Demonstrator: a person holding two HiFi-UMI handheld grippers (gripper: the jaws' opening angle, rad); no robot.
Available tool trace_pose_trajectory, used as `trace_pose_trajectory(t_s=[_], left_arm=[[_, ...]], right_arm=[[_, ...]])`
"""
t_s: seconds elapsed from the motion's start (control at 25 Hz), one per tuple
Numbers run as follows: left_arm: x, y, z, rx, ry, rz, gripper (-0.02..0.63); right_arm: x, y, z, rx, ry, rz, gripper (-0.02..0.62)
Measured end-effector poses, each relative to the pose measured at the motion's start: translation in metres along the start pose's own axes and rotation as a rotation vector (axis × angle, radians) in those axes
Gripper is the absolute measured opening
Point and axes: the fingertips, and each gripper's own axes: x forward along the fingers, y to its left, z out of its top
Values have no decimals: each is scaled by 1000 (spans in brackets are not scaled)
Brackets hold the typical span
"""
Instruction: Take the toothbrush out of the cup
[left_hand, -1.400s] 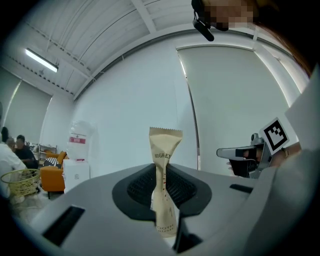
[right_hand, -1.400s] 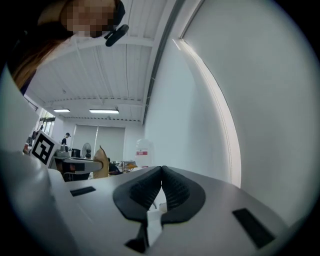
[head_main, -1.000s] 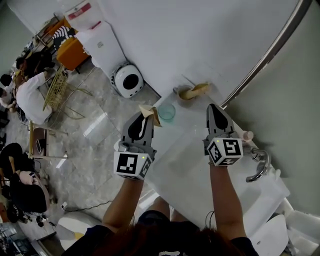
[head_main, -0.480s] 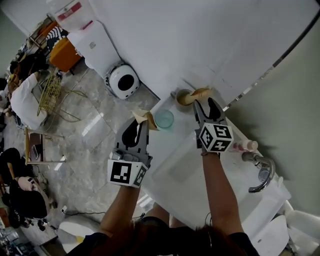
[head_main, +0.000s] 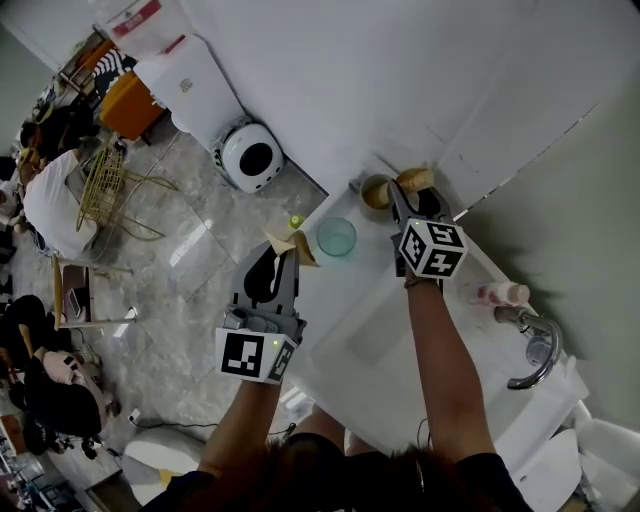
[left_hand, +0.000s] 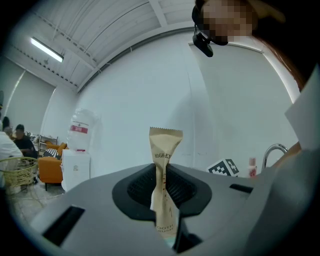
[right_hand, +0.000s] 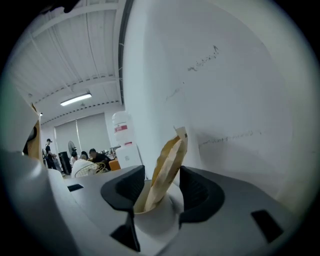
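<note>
A pale cup (head_main: 373, 192) stands at the far end of the white counter (head_main: 350, 290), against the wall, with a brown paper-wrapped toothbrush (head_main: 413, 180) leaning out of it. My right gripper (head_main: 405, 203) is at that cup, jaws opening; in the right gripper view the cup (right_hand: 156, 216) and its toothbrush packet (right_hand: 169, 167) sit between the spread jaws of the right gripper (right_hand: 162, 192), pads not pressing. My left gripper (head_main: 283, 252) hovers off the counter's left edge, shut on a second brown toothbrush packet (left_hand: 163, 165) that stands upright in the left gripper (left_hand: 163, 189).
A clear green glass (head_main: 336, 237) stands left of the cup. The sink basin (head_main: 375, 340) lies below it, with a chrome tap (head_main: 530, 350) and a pink bottle (head_main: 503, 293) at the right. A round white device (head_main: 255, 160) sits on the floor; people sit far left.
My right gripper moved up and left from near the tap to the cup, and its jaws went from shut to wide apart. The left gripper dropped slightly, still holding its packet.
</note>
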Motion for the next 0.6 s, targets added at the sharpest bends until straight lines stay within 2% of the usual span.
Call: trace_pose_trajectory(t_s=[0.08, 0.24, 0.44, 0.6], left_arm=[[0, 3, 0, 0, 0, 3, 61], [0, 4, 0, -1, -2, 4, 61], [1, 3, 3, 0, -6, 7, 61], [1, 2, 13, 2, -24, 10, 61]], right_arm=[[3, -3, 0, 3, 0, -11, 209], [2, -4, 1, 11, -9, -6, 99], [-8, 5, 16, 12, -65, 38, 44], [-26, 16, 44, -2, -127, 63, 38]])
